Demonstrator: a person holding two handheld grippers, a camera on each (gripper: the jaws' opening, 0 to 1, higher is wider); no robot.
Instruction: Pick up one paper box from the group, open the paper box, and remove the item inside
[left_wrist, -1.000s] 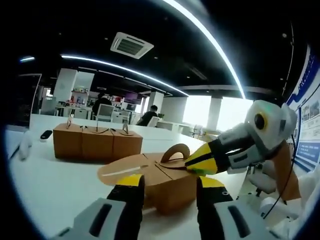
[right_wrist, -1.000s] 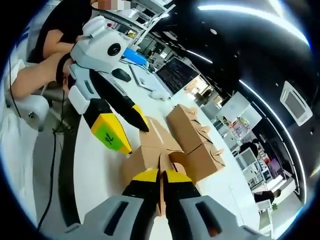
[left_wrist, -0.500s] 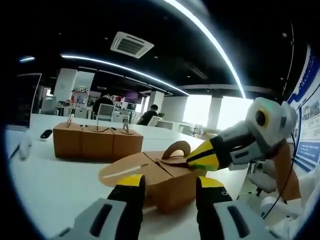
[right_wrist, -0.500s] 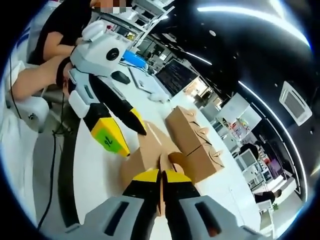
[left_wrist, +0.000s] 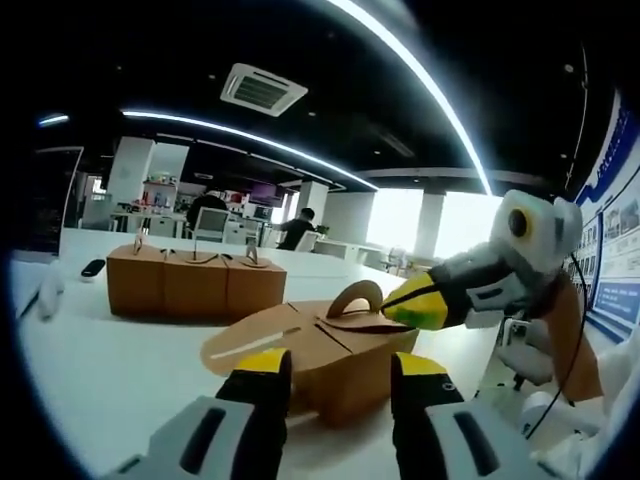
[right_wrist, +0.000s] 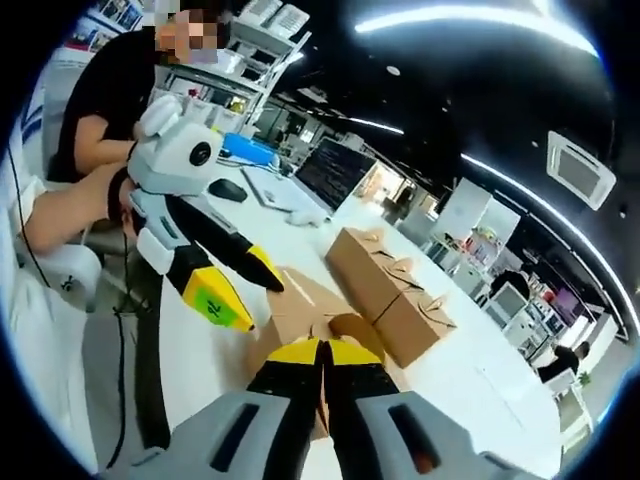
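Note:
A brown paper box (left_wrist: 335, 372) lies on the white table (left_wrist: 110, 370) between the spread jaws of my left gripper (left_wrist: 340, 366), which is open. Its top flap (left_wrist: 275, 338) with an arched handle (left_wrist: 352, 297) is raised. My right gripper (left_wrist: 398, 306) comes in from the right, pinching the flap's edge. In the right gripper view the same gripper (right_wrist: 323, 351) is shut on the thin flap, with the box (right_wrist: 297, 311) under it. My left gripper (right_wrist: 258, 305) straddles the box's far end. The group of closed boxes (left_wrist: 195, 284) (right_wrist: 390, 286) stands in a row behind.
On the table's left side lie a black device (left_wrist: 92, 268) and a white object (left_wrist: 50, 290). A seated person in black (right_wrist: 100, 105) is at a desk with a monitor (right_wrist: 335, 172) and a mouse (right_wrist: 235, 189). More desks and people are far off.
My right gripper has risen a little and drawn back with the flap, lifting it. The left gripper has stayed open around the box.

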